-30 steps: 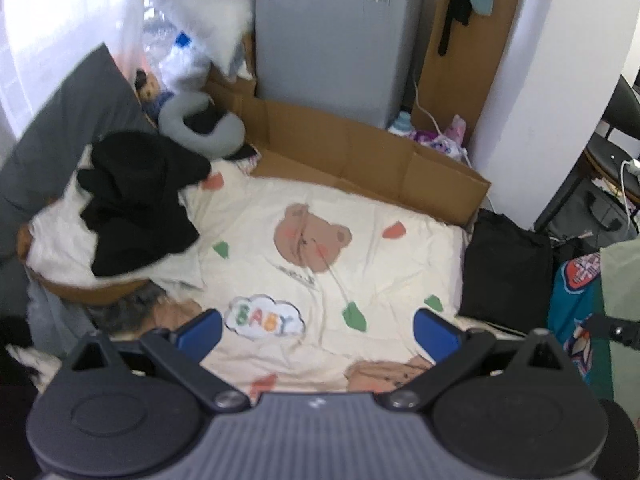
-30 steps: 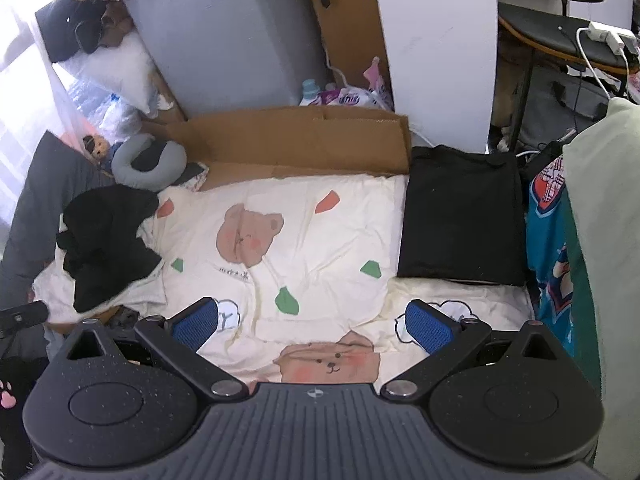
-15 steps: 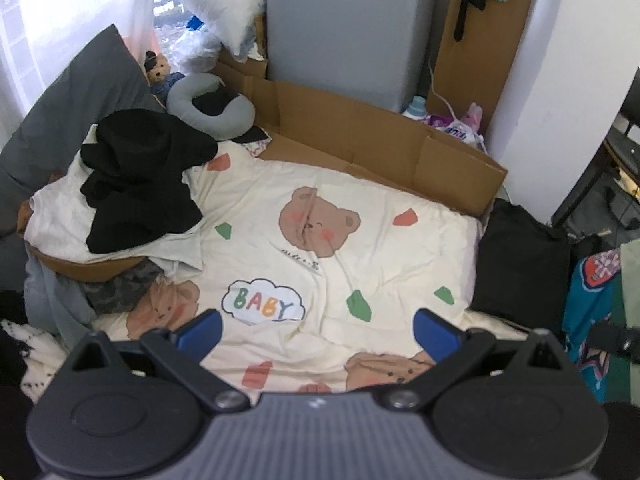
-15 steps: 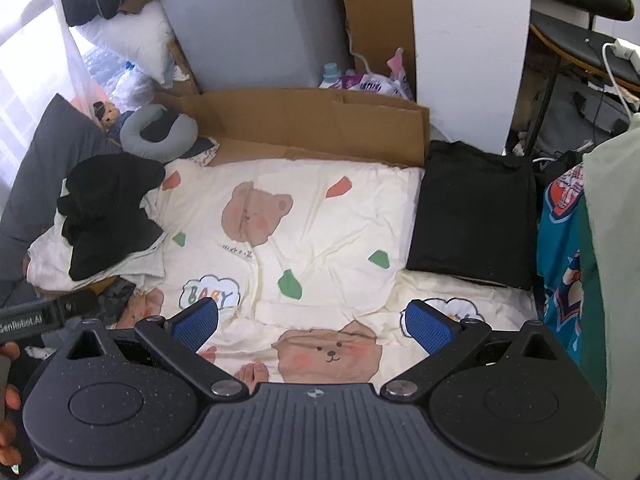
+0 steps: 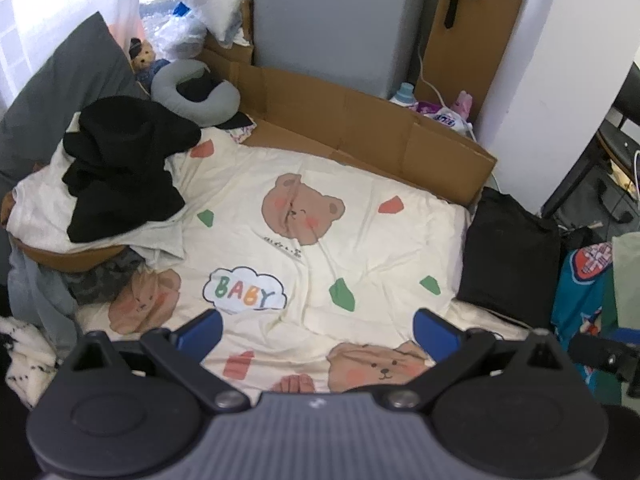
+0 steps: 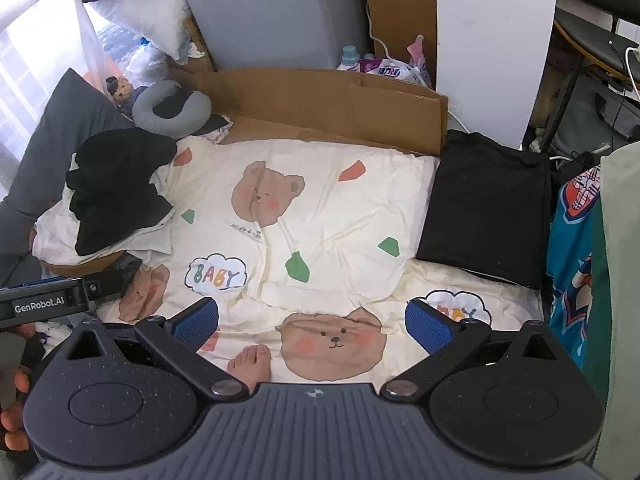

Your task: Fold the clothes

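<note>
Left gripper (image 5: 316, 330) and right gripper (image 6: 312, 318): both spread wide, empty, above bear-print sheet (image 6: 320, 208) lettered "BABY". Folded black garment (image 6: 486, 208) at 3 o'clock; unfolded clothes pile (image 6: 108, 196) at 9 o'clock. "GenRobot.AI" reads on left gripper's side.

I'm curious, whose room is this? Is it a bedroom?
Probably a small bedroom: a bear-print quilt is spread out, a pillow sits by the window, and a pile of clothes waits for folding.

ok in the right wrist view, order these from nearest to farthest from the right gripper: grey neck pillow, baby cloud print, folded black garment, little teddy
1. BABY cloud print, just ahead of the right gripper, left of centre.
2. Folded black garment, ahead on the right.
3. Grey neck pillow, far back left.
4. Little teddy, just beyond the pillow, by the window.
</note>
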The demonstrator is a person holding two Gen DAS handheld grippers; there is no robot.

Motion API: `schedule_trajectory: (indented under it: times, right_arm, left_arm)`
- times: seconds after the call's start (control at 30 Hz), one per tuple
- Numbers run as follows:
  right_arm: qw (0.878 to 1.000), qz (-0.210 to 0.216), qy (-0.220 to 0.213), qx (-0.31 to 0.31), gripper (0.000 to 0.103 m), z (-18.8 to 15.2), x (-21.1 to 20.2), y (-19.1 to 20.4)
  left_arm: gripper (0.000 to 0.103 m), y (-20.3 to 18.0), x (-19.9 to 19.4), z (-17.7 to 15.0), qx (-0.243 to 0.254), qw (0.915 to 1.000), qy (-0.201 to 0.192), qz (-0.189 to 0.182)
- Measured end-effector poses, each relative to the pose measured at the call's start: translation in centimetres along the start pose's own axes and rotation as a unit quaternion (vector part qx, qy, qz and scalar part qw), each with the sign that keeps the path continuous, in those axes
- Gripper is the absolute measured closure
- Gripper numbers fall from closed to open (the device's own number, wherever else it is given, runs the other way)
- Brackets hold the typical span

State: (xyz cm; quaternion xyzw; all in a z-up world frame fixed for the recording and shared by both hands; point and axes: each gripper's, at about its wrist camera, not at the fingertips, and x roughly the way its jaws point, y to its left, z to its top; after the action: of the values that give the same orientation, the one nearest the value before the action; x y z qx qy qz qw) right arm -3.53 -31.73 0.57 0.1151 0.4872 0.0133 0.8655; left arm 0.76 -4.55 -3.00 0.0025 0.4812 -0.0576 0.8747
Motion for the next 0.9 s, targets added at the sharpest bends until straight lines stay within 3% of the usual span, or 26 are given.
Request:
schedule_trajectory:
  times: [0.43, 0.9]
  right_arm:
    - [1.000, -0.002, 0.006, -0.001, 0.001, 0.10, 0.22, 0.43]
    - [1.000, -0.004, 0.006, 0.000, 0.001, 0.12, 0.48, 0.85]
  left_arm:
    - [0.001, 0.20, -0.20, -0.11, -0.004, 0.9999, -0.008, 0.014]
    - [0.001, 0.12, -0.37, -0.34, -0.008, 0.9999, -0.014, 0.006]
